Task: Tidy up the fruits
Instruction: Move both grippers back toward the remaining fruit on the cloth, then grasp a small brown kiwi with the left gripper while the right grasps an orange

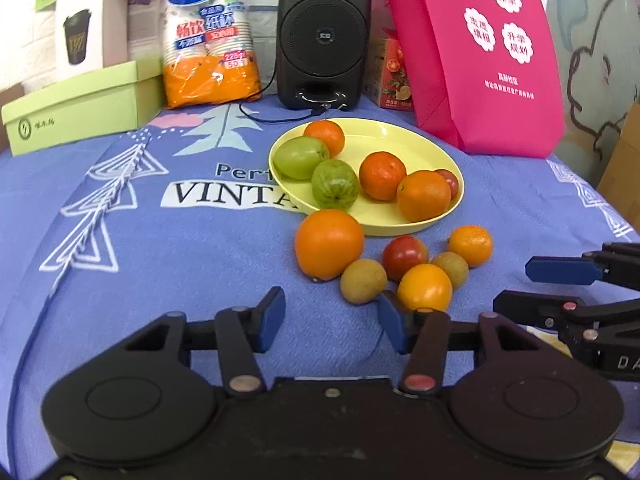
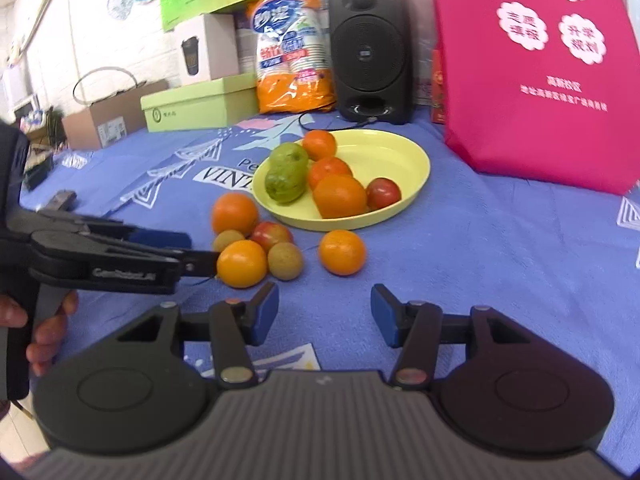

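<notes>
A yellow plate [image 1: 400, 136] [image 2: 384, 152] on the blue cloth holds two green fruits, several oranges and a tomato. In front of it lie loose fruits: a big orange [image 1: 329, 243], two kiwis [image 1: 363, 281], a tomato [image 1: 404, 256], a yellow-orange fruit [image 1: 424, 286] [image 2: 241, 263] and a small orange [image 1: 471, 245] [image 2: 343, 252]. My left gripper [image 1: 332, 320] [image 2: 196, 250] stands open just short of the pile, its right finger beside the yellow-orange fruit, nothing between its pads. My right gripper [image 2: 324, 310] [image 1: 516, 286] is open too, low over bare cloth near the small orange.
Behind the plate stand a black speaker [image 1: 322, 36] with a cable, an orange pack of paper cups [image 1: 208, 36], a green box [image 1: 80, 112] and a pink bag [image 1: 480, 56]. A hand [image 2: 44, 332] holds the left gripper's handle.
</notes>
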Tool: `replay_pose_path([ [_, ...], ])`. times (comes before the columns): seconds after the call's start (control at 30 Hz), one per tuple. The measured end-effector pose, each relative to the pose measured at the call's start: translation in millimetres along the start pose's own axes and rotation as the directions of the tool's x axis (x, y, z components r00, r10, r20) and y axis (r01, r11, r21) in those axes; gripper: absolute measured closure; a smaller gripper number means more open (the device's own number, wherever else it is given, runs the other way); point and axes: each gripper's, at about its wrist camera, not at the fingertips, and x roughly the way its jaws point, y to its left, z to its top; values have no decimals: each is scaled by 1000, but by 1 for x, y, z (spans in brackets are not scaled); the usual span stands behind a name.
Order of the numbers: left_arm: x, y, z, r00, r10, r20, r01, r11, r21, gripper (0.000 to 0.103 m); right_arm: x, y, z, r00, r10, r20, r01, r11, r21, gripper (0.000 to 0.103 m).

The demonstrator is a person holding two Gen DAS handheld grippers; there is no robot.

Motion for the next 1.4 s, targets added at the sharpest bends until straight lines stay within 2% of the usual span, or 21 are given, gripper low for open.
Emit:
replay_pose_path([
  [0.33,14,1,12,996,-92,-3,91,994,-63,52,6,-5,1,1000,9,-8,-9,1000,15,52],
  [0.47,17,4,14,996,-94,4,94,992,-87,53,10,-2,3,1000,11,-13,-11,1000,3,52],
  [0.63,15,7,15,995,-96,-9,94,990,-108,64,14,2,4,1000,11,-14,-11,1000,2,52],
  [1.03,17,-5,12,994,-112,5,112,991,-78,63,20,-4,7,999,-30,-27,31,1000,7,51],
  [1.13,16,-4,11,996,-94,1,94,994,-63,77,25,-4,10,999,-49,-25,48,999,-4,51],
  [1.3,14,9,10,990,-138,11,138,983,-122,78,35,-2,17,999,-45,-27,45,999,-23,51],
  [1.4,13,9,9,990,-141,14,142,982,-125,78,40,-2,21,999,-39,-31,38,999,-31,51],
])
